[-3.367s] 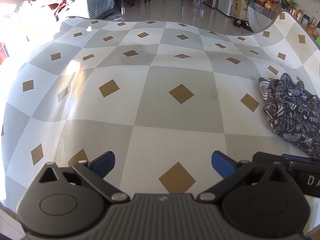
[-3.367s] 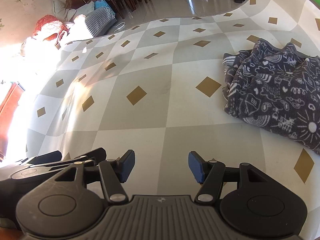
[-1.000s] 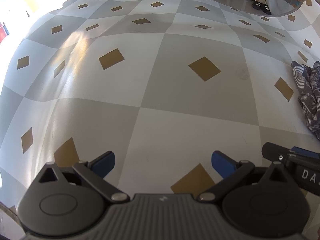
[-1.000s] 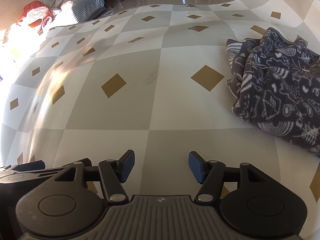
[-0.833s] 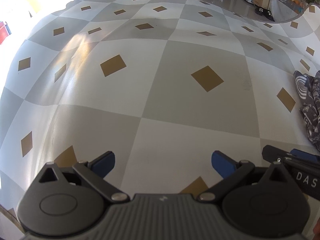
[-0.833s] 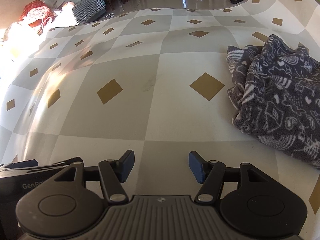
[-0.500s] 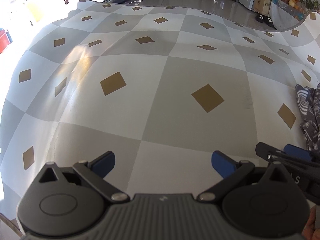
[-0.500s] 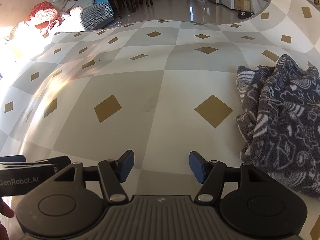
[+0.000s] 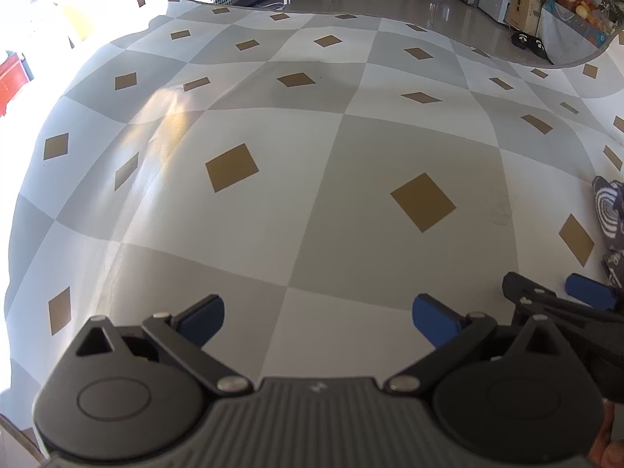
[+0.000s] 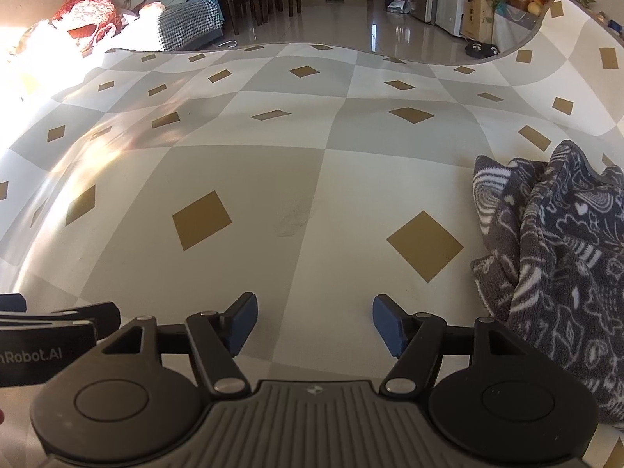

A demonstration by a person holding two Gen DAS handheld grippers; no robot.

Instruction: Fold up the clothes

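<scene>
- The left gripper (image 9: 318, 318) hovers over bare tabletop (image 9: 273, 156), a surface under a glossy checked cloth of grey and white squares with tan diamonds; its blue-padded fingers (image 9: 202, 316) are spread wide with nothing between them.
- The right gripper (image 10: 315, 323) sits just beside it, so close that each shows at the edge of the other's view. Its blue fingers (image 10: 241, 321) have just been opening a little wider, and only tablecloth lies between them.
- The piece to fold, a dark grey fleecy garment with white doodle print (image 10: 557, 273), lies bunched in a rumpled heap on the tabletop off to the right. It is just beside the right gripper's outer finger in that view; I cannot tell whether they touch.
- From the left wrist view only a sliver of the garment (image 9: 610, 218) peeks in at the right edge, so the left gripper is the farther of the two from it.
- My read: both tools are angled down at the cloth and open because this is the approach. Nothing is grasped, and the fold itself has not begun.
- The wide, clear stretch of tabletop in front looks like the working space, a likely spot to drag the heap out flat before folding.
- Watch-out: thick, crumpled fleece hides its edges, so pinching one layer rather than a wad may be tricky.
</scene>
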